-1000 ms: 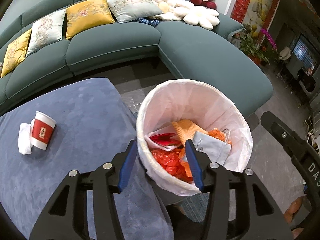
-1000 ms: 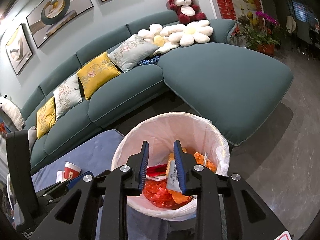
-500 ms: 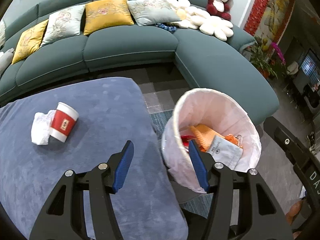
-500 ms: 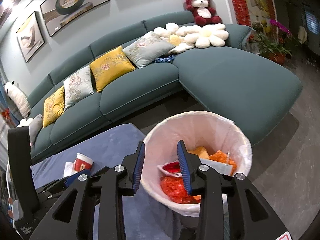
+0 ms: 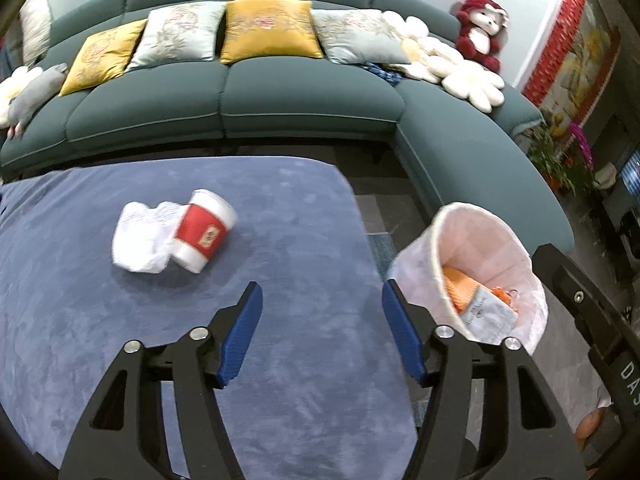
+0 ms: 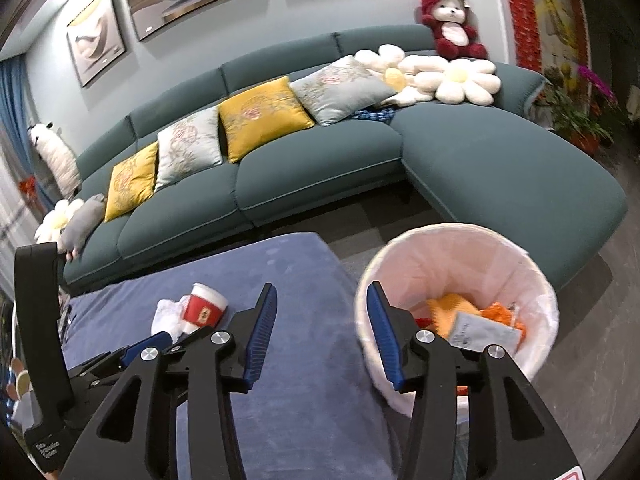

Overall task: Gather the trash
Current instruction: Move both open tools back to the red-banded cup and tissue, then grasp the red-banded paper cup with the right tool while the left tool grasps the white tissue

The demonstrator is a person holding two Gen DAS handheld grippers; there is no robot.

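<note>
Near the bench's [image 5: 300, 220] far left, the paper cup [image 5: 202, 236] lay tipped against a crumpled tissue [image 5: 138, 240], both hand-held grippers, left [image 5: 322, 336] and right [image 6: 322, 336], just spreading, nothing between.

cup [image 5: 204, 236]: motion-blurred, its logo unreadable
bin contents [image 5: 478, 300]: lower layers hidden by bin wall [image 5: 416, 272]
white pouch [image 6: 482, 330]: print too small to read

Both grippers empty, pointing downward

The left gripper [image 5: 322, 332] and right gripper [image 6: 322, 332] have just been opening; their blue fingers [image 5: 242, 336] stand apart with nothing between them.
</note>
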